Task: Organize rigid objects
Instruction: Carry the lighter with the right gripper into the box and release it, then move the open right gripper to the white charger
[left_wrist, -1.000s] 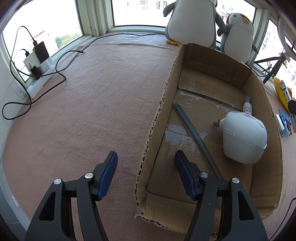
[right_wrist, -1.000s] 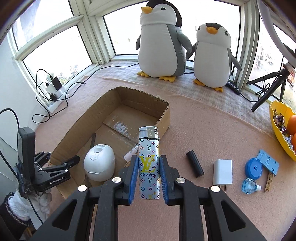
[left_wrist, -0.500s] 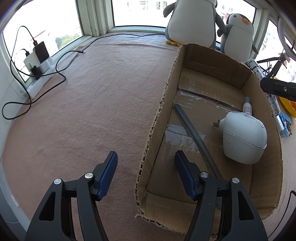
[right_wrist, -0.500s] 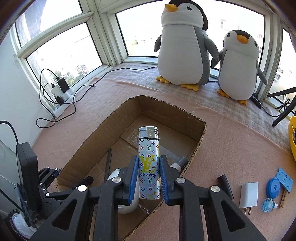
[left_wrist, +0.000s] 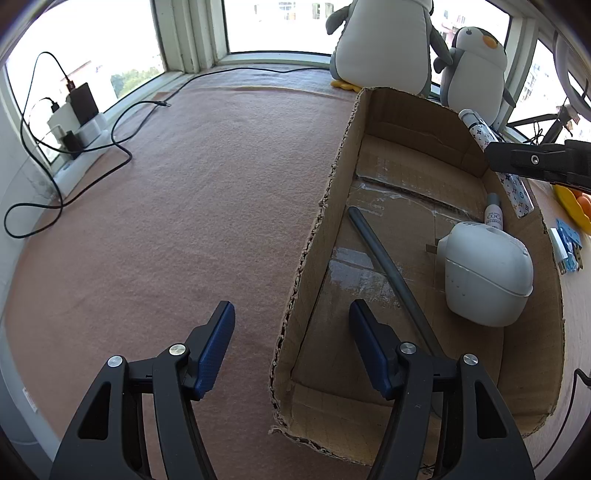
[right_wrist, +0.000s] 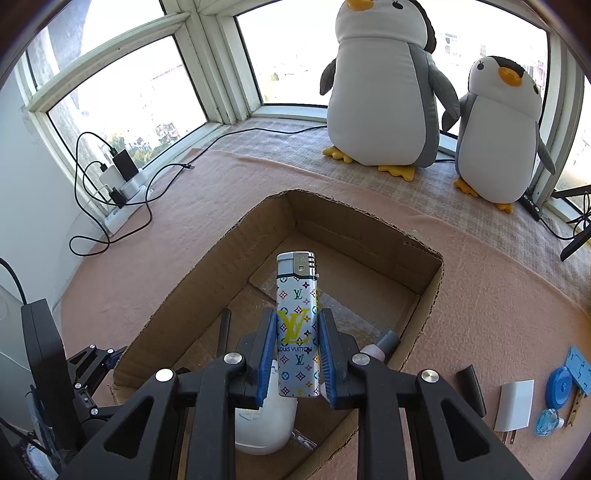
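While the right claw (right_wrist: 295, 354) clamps the lighter (right_wrist: 297, 325) over the box (right_wrist: 428, 291) for dropping in, the left claw (left_wrist: 291, 343) straddles its wall, gaping, empty.

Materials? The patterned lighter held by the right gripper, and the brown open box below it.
Patterned lighter: glossy printed wrap over a probably plastic body, shiny metal-looking cap; it reflects light. Brown open box: matte corrugated cardboard, with ragged torn edges and tape on the floor.

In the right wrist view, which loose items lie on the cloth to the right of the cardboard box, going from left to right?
Black cylinder → white charger plug → clear blue bottle → blue round lid → blue flat piece.
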